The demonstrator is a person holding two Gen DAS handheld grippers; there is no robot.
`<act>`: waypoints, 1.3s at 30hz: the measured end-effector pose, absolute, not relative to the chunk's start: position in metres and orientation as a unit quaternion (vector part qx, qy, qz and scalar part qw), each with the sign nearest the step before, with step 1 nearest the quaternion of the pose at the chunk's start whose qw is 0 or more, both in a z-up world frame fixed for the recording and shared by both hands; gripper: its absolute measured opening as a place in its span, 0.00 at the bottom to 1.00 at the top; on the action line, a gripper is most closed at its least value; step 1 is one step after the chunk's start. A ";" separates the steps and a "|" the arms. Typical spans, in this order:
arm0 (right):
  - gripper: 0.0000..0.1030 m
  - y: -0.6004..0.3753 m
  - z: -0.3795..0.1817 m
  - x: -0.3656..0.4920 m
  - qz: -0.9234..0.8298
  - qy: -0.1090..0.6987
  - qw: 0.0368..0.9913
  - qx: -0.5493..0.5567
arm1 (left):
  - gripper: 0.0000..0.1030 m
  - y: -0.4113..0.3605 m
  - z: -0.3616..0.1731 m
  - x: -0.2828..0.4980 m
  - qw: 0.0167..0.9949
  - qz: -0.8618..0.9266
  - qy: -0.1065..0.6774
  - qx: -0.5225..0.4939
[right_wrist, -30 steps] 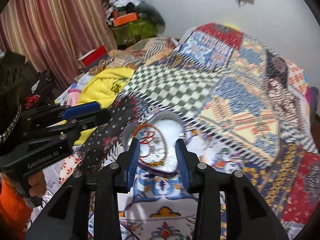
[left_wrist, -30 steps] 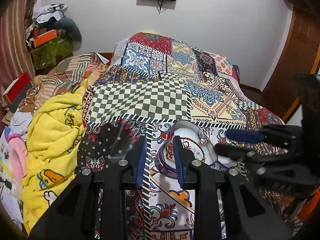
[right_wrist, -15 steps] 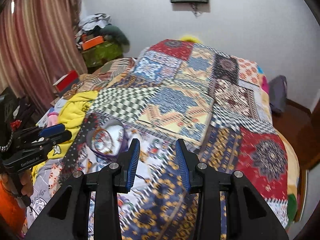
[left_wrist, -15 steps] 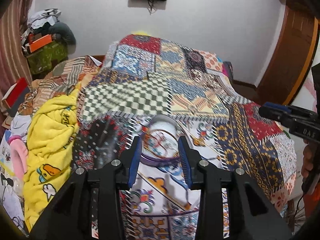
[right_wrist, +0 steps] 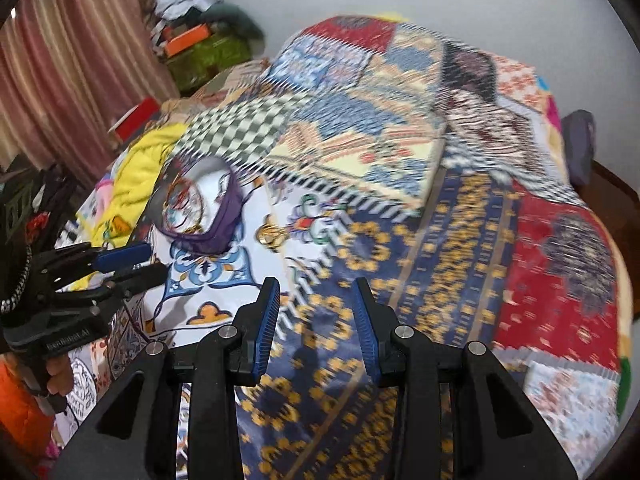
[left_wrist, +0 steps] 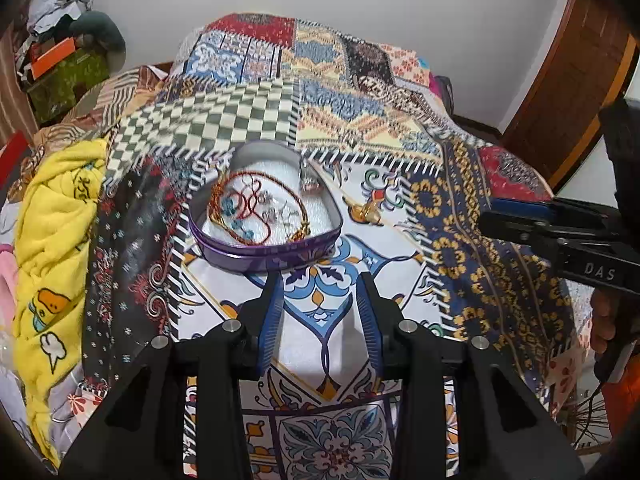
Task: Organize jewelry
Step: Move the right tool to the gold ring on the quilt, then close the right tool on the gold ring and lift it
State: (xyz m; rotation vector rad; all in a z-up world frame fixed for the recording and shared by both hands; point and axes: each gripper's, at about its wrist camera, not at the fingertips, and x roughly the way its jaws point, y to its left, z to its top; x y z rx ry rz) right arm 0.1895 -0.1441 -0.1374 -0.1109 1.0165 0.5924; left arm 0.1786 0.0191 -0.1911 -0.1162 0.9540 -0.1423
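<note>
I see even, bright indoor light | soft shadow beneath the left gripper (left_wrist: 320, 280) | left view sharp, slight smear far back | right view motion-blurred across the bed (right_wrist: 460, 208) | fisheye bends edges, dark vignette corners

From the left wrist we look down close over the purple tin (left_wrist: 266, 254) on the bedspread (left_wrist: 472, 240). Our right wrist view sits farther right, blurred, sharing tin (right_wrist: 222, 222) and bedspread (right_wrist: 460, 248).
</note>
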 end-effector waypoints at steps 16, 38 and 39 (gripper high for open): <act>0.32 -0.096 -0.181 0.228 0.313 0.513 0.796 -0.072 | 0.35 0.026 -0.214 0.195 0.878 -0.075 0.468 -0.062; 0.22 -0.129 -0.151 0.199 0.300 0.465 0.829 -0.081 | 0.35 -0.022 -0.214 0.205 0.867 -0.124 0.481 -0.046; 0.22 -0.137 -0.148 0.198 0.296 0.462 0.833 -0.076 | 0.35 -0.025 -0.214 0.207 0.867 -0.123 0.480 -0.043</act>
